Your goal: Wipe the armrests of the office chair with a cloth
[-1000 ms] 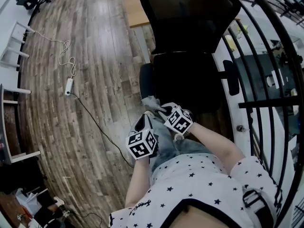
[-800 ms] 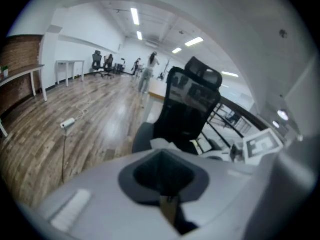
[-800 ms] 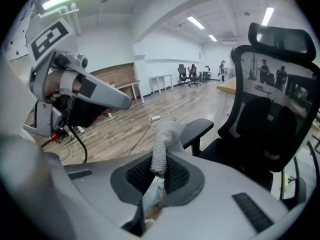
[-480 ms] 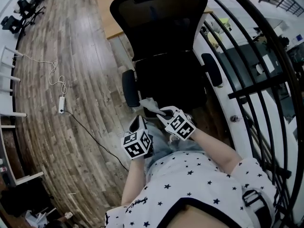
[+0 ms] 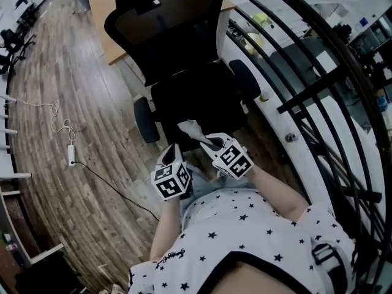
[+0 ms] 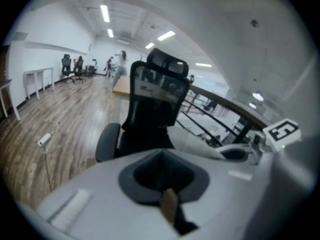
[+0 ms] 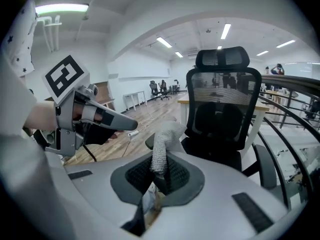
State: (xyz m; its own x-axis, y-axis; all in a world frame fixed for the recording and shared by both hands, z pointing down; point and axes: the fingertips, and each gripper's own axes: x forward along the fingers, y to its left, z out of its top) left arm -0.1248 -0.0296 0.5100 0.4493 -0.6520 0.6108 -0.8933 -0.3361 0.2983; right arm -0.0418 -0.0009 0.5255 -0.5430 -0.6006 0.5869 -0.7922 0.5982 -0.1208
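A black mesh office chair point(image 5: 177, 48) stands just ahead of me, with one armrest point(image 5: 145, 120) on its left and the other armrest point(image 5: 245, 80) on its right. My right gripper point(image 5: 210, 143) is shut on a grey cloth point(image 5: 192, 129), which sticks up over the seat's front edge. In the right gripper view the cloth point(image 7: 162, 144) rises from the closed jaws of the right gripper point(image 7: 159, 176), in front of the chair point(image 7: 225, 109). My left gripper point(image 5: 174, 157) hangs beside it, short of the left armrest point(image 6: 106, 141). The left gripper point(image 6: 162, 176) is shut and holds nothing.
A black metal railing point(image 5: 318, 84) curves along the right, close to the chair. On the wooden floor at the left lie a power strip point(image 5: 71, 154) and its cable. A wooden desk point(image 5: 104, 17) stands behind the chair, and white table legs point(image 5: 12, 176) stand at the far left.
The chair has shifted left and turned in the head view, so both armrests show more fully. Both grippers stay close together near my body, and the cloth is still in the right one.
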